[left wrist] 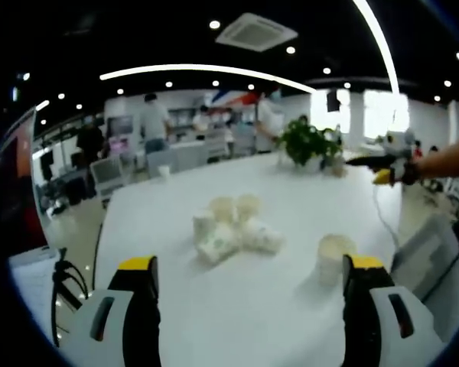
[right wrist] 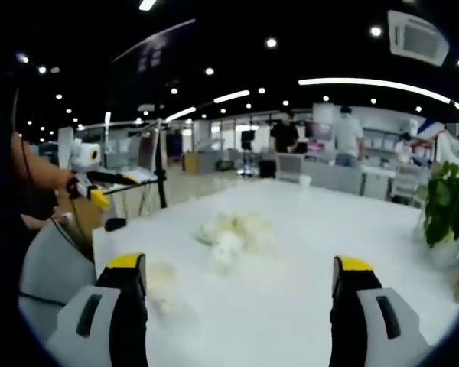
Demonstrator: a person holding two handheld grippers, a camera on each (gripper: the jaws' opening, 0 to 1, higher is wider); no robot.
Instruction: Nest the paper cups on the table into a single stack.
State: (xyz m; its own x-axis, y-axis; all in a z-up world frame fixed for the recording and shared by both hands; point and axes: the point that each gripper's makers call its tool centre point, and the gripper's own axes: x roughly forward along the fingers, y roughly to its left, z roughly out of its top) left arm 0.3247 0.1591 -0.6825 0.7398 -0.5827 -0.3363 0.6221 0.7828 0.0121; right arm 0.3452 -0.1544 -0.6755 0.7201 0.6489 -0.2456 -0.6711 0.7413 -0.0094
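Paper cups (left wrist: pixel 233 227) lie clustered mid-table (left wrist: pixel 291 306), one cup (left wrist: pixel 331 256) standing apart nearer us, and we hold both the left gripper (left wrist: pixel 249 306) and right gripper (right wrist: pixel 237 310) wide open and empty above them, seemingly ready to start gathering.

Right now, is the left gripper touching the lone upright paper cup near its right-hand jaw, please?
Cannot tell. In the left gripper view, the left gripper is open, and its right-hand jaw tip overlaps the lone upright cup in the image, so no gap or contact shows plainly.
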